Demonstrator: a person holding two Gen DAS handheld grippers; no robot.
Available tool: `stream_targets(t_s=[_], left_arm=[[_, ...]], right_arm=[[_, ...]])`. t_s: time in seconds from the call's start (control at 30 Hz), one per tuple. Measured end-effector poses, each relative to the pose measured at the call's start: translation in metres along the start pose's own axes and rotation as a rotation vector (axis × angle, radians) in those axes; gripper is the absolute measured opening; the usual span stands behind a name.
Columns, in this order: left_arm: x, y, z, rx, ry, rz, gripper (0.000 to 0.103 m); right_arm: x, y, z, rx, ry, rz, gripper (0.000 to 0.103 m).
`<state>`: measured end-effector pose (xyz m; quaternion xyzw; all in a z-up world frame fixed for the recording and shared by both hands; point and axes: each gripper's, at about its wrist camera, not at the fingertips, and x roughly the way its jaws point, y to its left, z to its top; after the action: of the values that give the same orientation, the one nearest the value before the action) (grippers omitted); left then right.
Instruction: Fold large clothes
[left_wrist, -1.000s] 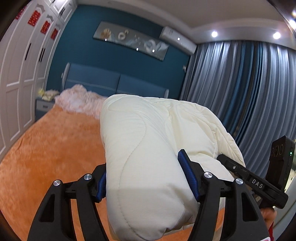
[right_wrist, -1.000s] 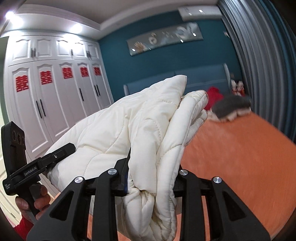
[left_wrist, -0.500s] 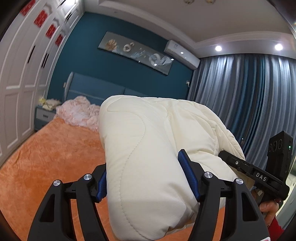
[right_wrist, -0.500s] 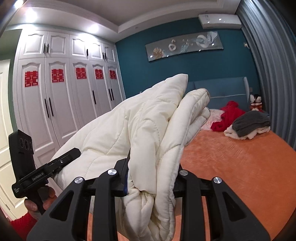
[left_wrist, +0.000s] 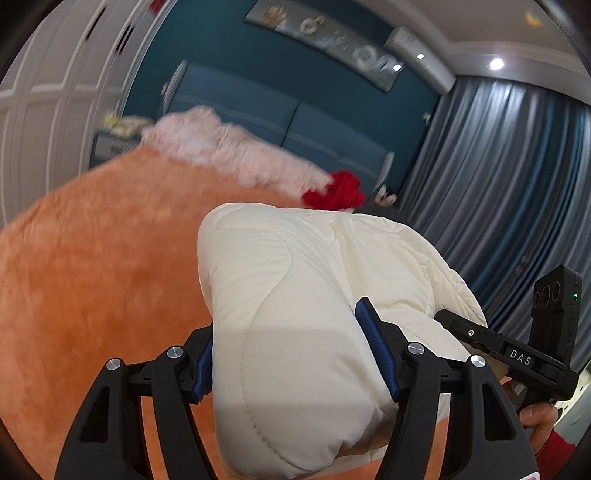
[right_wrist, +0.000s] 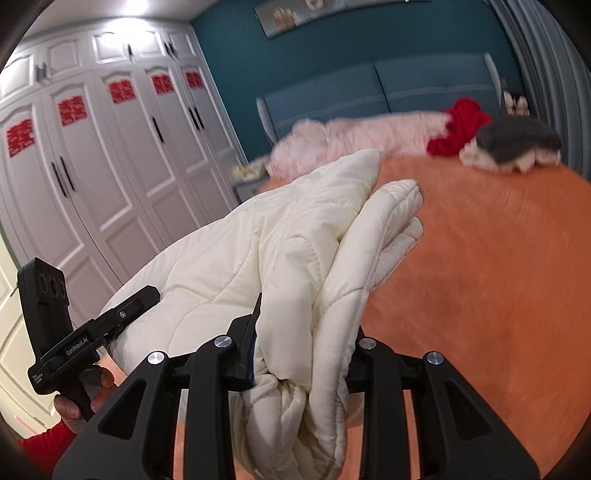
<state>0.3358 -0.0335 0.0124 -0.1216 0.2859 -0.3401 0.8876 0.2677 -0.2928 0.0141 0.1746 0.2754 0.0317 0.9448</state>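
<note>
Above the orange plush bed cover (right_wrist: 480, 280), the left gripper (left_wrist: 295, 354) and right gripper (right_wrist: 303, 350) each pinch a bunched cream quilted padded garment (left_wrist: 295, 280), seemingly part-folded, not yet laid down.

**Item count, both wrist views**

- Grippers: 2. The left gripper (left_wrist: 295, 354) and the right gripper (right_wrist: 303, 354), each clamped on fabric.
- Cream quilted jacket (left_wrist: 295, 295): 1, bunched between both grippers.
- Hands: 2 in sight, one per opposite view: right hand (left_wrist: 537, 421), left hand (right_wrist: 79, 398).
- Bed with orange cover (right_wrist: 480, 277): 1.
- Pink fluffy blanket (right_wrist: 369, 138): 1, at the head end.
- Red garment (right_wrist: 456, 127): 1.
- Grey garment (right_wrist: 517, 140): 1, on a pale piece under it; layers beneath can't be counted.
- Red paper cutouts on the wardrobe (right_wrist: 122, 92): 5 visible in the right wrist view.
- Wall picture (left_wrist: 321, 33): 1.
- Air conditioner (left_wrist: 421, 59): 1.
- Ceiling spotlights (left_wrist: 496, 63): 1 clearly lit in the left view.
</note>
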Motion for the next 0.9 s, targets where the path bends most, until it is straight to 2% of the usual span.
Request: stream_targets(t_s=[0.2,0.27,0.33,0.43,0.57,0.67,0.73,0.83,0.9], left_arm=[[0.029,0.037,-0.059,-0.045,0.124,0.082,0.065],[0.03,0.044,-0.078,-0.033,0.137,0.103,0.066],[0.025,0.047,-0.09,-0.03,0.141,0.127,0.071],[0.018,0.056,-0.097,-0.057,0.173,0.139,0.074],[-0.009,0.064,-0.087,-0.073,0.242,0.167,0.074],[-0.035,0.06,-0.071,-0.042,0.267,0.248,0.073],[-0.045,0.05,-0.055,0.007,0.263,0.314,0.073],[-0.047,0.021,-0.024,0.079,0.217,0.377,0.073],[-0.033,0.001,-0.003,0.112,0.193,0.414,0.073]], right_arm=[[0.052,-0.02,-0.071,0.064,0.163,-0.027,0.031],[0.056,-0.023,-0.092,0.086,0.175,-0.036,0.036],[0.053,-0.028,-0.104,0.136,0.173,-0.028,0.047],[0.041,-0.034,-0.112,0.199,0.182,-0.014,0.057],[0.0,-0.031,-0.11,0.173,0.189,-0.041,0.058],[-0.041,-0.022,-0.098,0.116,0.155,-0.119,0.058],[-0.054,-0.016,-0.085,0.086,0.126,-0.142,0.05],[-0.054,0.005,-0.053,0.029,0.098,-0.174,0.045],[-0.041,0.022,-0.031,-0.005,0.074,-0.19,0.045]])
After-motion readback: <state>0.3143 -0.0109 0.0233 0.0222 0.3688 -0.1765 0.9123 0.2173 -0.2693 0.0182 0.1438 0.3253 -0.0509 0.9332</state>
